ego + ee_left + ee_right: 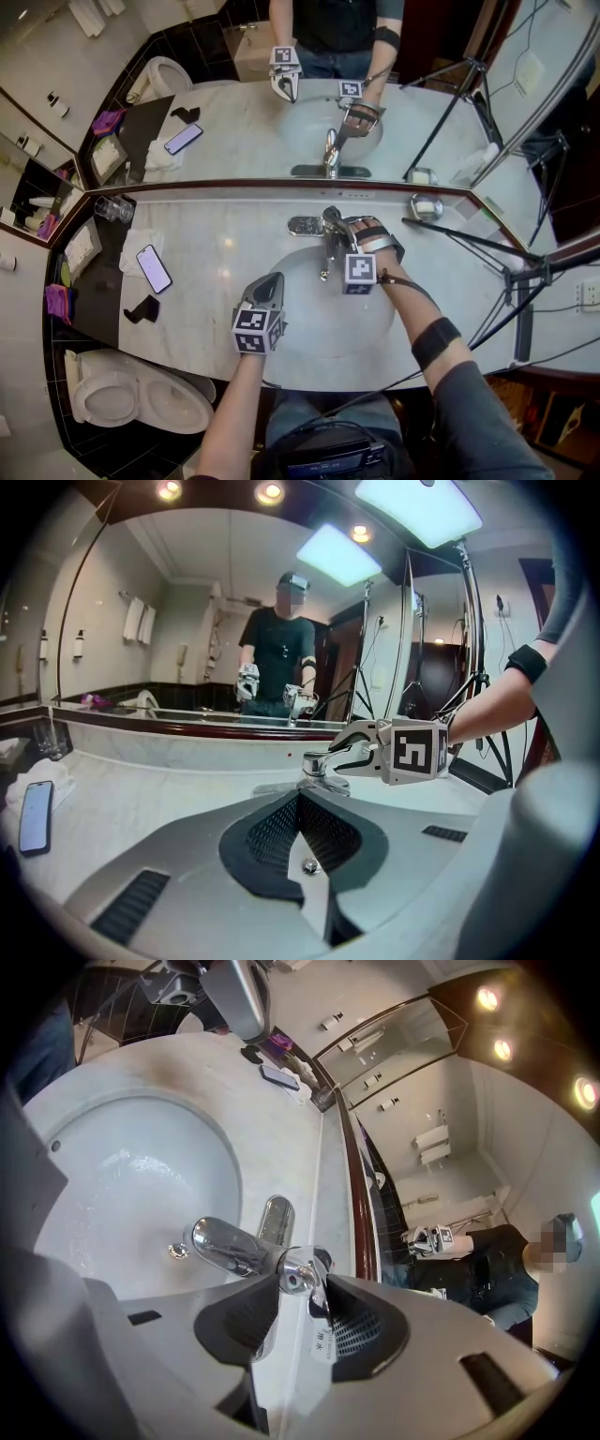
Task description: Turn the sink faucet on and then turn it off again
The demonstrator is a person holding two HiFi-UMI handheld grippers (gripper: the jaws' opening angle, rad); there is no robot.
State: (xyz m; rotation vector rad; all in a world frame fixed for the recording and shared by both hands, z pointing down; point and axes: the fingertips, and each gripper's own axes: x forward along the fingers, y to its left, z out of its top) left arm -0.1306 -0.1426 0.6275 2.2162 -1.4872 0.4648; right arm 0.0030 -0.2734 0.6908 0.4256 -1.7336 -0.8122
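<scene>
**Right hand-held gripper gripping the faucet lever**
On the worktop, the faucet stands behind the sink. The right jaws are narrowed onto its lever. The left hand-held gripper hangs closed and empty. Lift squarely and slowly so the pads don't slip on the chrome.

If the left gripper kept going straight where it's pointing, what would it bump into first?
Probably the shiny chrome faucet, which sits right past the left gripper's closed tips. Depth is hard to judge, so the far wall of the white sink basin might come first.
</scene>
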